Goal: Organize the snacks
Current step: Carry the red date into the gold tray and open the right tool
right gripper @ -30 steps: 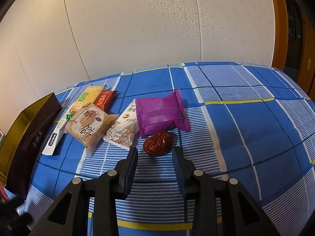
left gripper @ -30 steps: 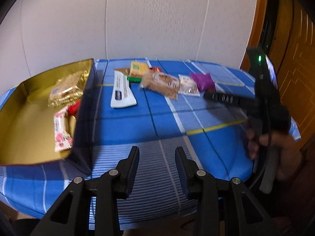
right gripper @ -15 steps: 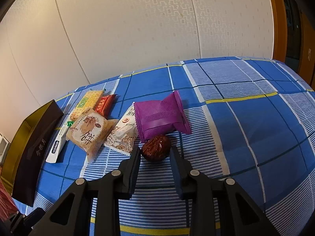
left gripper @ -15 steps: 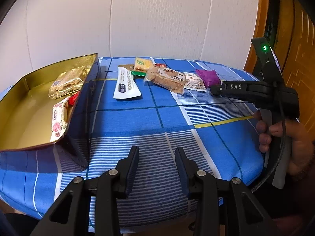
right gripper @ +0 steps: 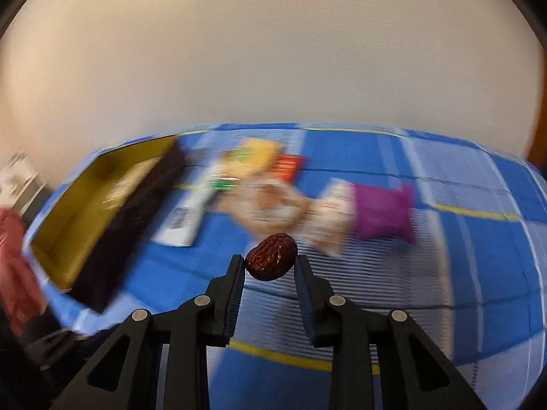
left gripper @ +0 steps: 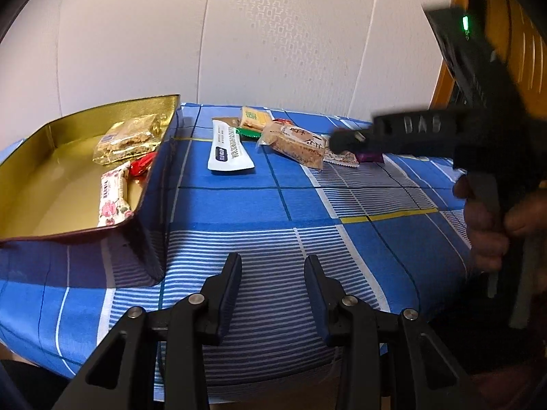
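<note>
The right gripper [right gripper: 271, 263] pinches a dried red date [right gripper: 271, 256] between the very tips of its two fingers, at lower centre of the right wrist view; its jaws have just been closing, and the date now sits between them, lifted clear of the blue checked tabletop [right gripper: 444, 266].

The date looks light, wrinkled and glossy, with a leathery skin over a softish body. It should give a little under pressure without breaking, but its rounded, shiny sides could let it squirt out of a tip-only hold. The present hold across its short middle looks like the sensible place; a deeper seat between the pads would likely be safer for the carry.

The left gripper [left gripper: 272, 275] hangs spread and empty at bottom centre of its own view, over the striped near edge of the cloth.

The right wrist view is smeared, so the packets behind the date are only colours: a purple packet [right gripper: 383, 217] at right, pale wrappers at centre, the gold tin [right gripper: 54, 249] at left. The left wrist view is sharp and shows what that blur hides: inside the gold tin [left gripper: 85, 229] at left lie a gold-wrapped biscuit pack [left gripper: 128, 138], a pink flowered bar [left gripper: 114, 198] and a small red sweet [left gripper: 142, 167], with free floor toward the near corner. It also shows the person's hand [left gripper: 489, 222] on the right gripper's handle at the right edge, but the date itself cannot be made out there.
</note>
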